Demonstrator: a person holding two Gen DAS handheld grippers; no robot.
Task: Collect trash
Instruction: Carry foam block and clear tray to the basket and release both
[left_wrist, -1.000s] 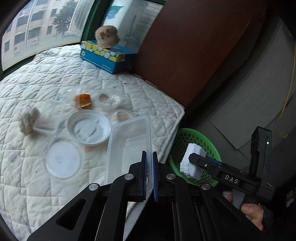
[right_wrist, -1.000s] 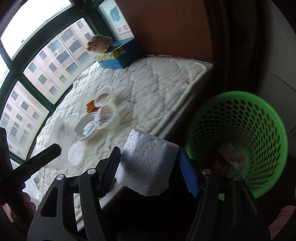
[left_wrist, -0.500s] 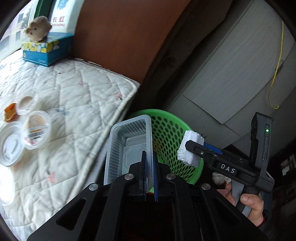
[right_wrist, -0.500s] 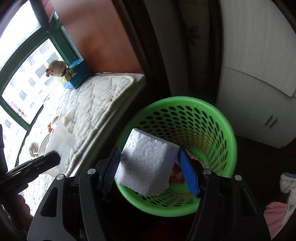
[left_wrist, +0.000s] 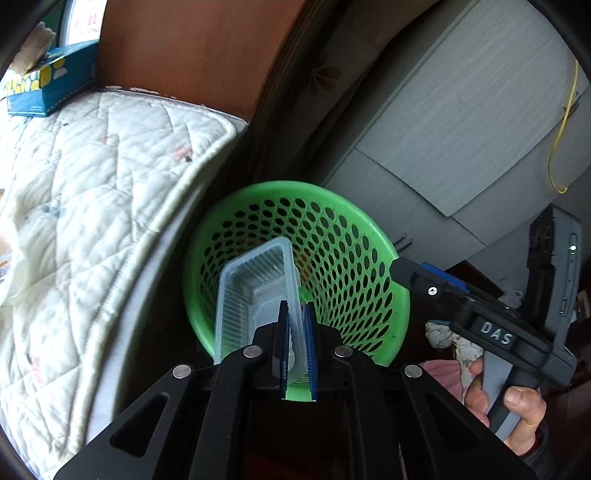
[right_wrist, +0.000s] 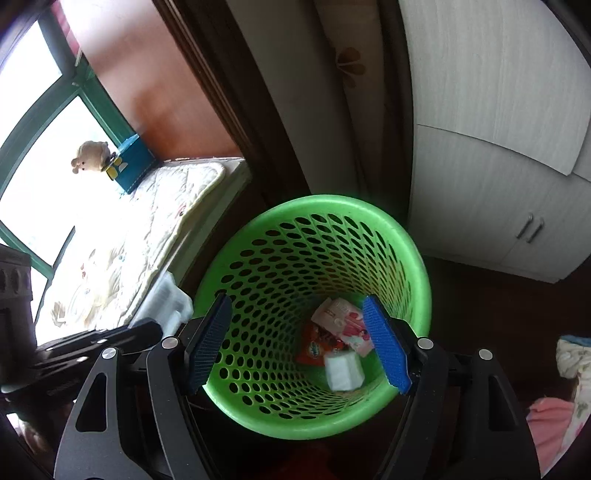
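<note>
A white quilted mattress (left_wrist: 110, 206) carries a blue patterned box (left_wrist: 51, 88) at its far end by the window, with a plush toy (right_wrist: 90, 157) sitting on that box, while the green perforated basket (right_wrist: 413, 258) stands on the dark floor (right_wrist: 498, 295) just beside the mattress's edge.

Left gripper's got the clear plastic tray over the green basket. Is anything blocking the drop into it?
Nothing visible does. The clear plastic tray, pinched in the left gripper, hangs above the open mouth of the green basket. The right gripper stands open over the basket too, but off to the tray's side.
</note>
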